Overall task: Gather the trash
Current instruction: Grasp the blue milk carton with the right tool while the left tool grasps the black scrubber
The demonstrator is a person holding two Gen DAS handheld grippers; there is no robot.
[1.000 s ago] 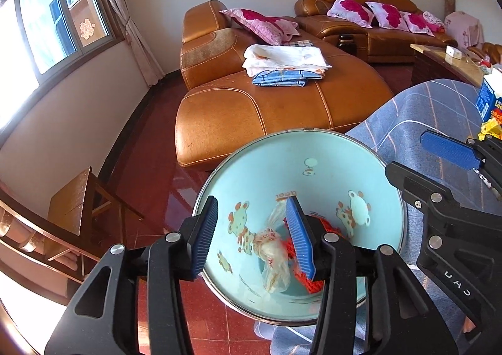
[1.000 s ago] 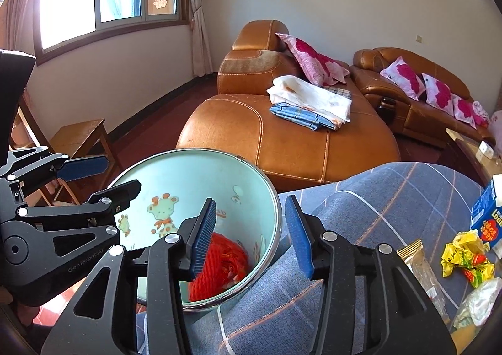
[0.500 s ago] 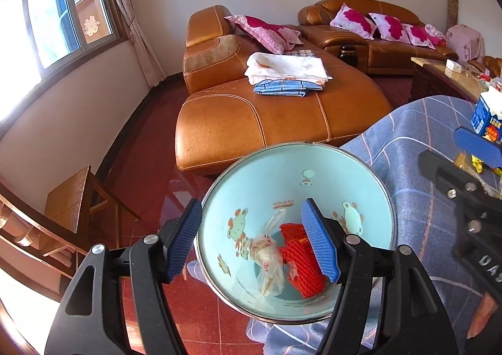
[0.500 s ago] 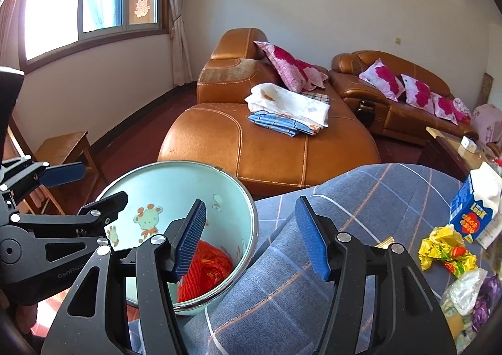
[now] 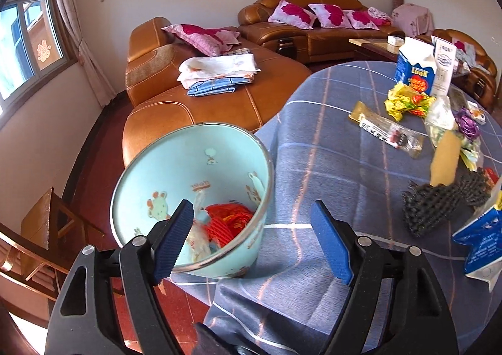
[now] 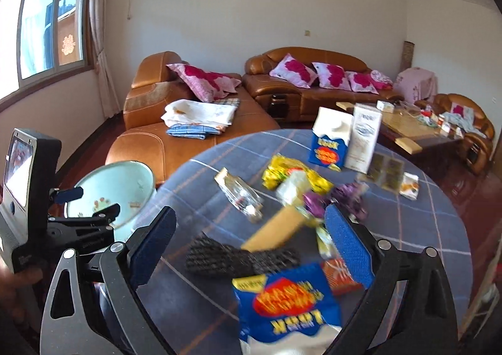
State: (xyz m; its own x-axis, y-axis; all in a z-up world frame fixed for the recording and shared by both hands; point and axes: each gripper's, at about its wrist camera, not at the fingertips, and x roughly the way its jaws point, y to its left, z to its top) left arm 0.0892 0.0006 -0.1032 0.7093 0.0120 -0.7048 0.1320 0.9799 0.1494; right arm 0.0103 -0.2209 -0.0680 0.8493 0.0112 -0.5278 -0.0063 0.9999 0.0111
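Note:
The light blue bin (image 5: pixel 188 173) stands at the left edge of the round table, with red netting (image 5: pixel 229 220) and clear plastic in it. My left gripper (image 5: pixel 252 243) hovers over the bin's right rim, its jaws opening with nothing gripped; the right wrist view shows it beside the bin (image 6: pixel 91 201). My right gripper (image 6: pixel 251 245) is above the trash on the table, its jaws opening wide. Below them lie a black foam net (image 6: pixel 238 257) and a flattened blue carton (image 6: pixel 288 304), untouched. Farther off lie a yellow wrapper (image 6: pixel 291 176) and a clear wrapper (image 6: pixel 241 198).
A blue plaid cloth (image 5: pixel 329 166) covers the table. Two upright cartons (image 6: pixel 345 141) stand at its far side. An orange leather sofa (image 5: pixel 219 104) with folded cloths is behind the bin, a wooden stool (image 5: pixel 47 217) to the left and a low table (image 6: pixel 408 129) at the right.
Both views have swung right, from the bin toward the table. Both pairs of jaws have widened. My right gripper has moved from the bin's rim to above the trash pile.

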